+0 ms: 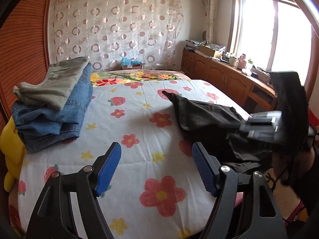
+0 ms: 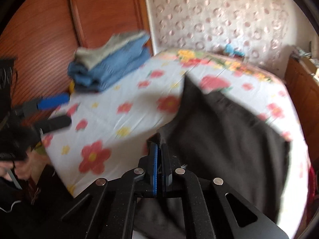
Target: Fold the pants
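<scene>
My right gripper is pinched together on an edge of the black pants, a bit of dark cloth poking out past the pads. My left gripper has its jaws apart, nothing between them, hovering over the floral bedsheet. The pants lie rumpled on the right side of the bed, one corner peaked up. Judging by the drape: soft, light, floppy, so it'll sag, best taken at waistband or hem corners. Right view is blurred; can't tell waistband from leg. Far left: folded jeans under a grey garment.
</scene>
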The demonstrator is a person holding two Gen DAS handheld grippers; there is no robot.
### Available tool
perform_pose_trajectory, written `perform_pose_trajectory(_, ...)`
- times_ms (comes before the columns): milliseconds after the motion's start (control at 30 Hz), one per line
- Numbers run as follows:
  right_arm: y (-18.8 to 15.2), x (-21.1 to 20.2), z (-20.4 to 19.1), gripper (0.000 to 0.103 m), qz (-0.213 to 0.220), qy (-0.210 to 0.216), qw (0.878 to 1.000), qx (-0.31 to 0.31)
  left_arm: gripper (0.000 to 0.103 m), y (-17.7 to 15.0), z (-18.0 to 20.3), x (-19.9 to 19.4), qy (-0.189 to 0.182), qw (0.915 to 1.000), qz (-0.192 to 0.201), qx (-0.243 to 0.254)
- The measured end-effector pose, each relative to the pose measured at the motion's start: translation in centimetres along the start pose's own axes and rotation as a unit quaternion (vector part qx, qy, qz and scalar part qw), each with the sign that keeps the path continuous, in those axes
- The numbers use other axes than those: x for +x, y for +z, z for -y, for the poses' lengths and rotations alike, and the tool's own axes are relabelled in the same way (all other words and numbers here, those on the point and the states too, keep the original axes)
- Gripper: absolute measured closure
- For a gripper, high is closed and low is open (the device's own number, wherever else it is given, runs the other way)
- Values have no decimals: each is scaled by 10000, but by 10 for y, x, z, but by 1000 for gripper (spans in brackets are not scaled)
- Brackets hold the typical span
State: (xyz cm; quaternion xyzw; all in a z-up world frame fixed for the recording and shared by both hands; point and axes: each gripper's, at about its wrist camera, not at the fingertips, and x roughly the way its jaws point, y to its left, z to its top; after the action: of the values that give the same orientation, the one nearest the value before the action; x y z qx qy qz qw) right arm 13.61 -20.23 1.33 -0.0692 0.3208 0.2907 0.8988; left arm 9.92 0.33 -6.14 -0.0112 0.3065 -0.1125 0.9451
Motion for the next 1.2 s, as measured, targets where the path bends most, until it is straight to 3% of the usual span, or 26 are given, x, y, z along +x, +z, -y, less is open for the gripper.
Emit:
perform_pose_trajectory(200,10,-21,55,101,186,-403,9986,287,28,17,20,9,-357,9993,47,125)
perform_pose_trajectory(367,6,-21,74,101,138,-552,9978,343,28,24,36,21,-540,9982,31,264)
perform_pose_trajectory(767,13,15,118,100,-298,-937,9944,393,28,8,70,69,-718,9943,-584,533)
perform_pose_trajectory(1200,12,18,137,101,-116,-1311,9882,780,28,-6,84,82,-672,9926,-780,638)
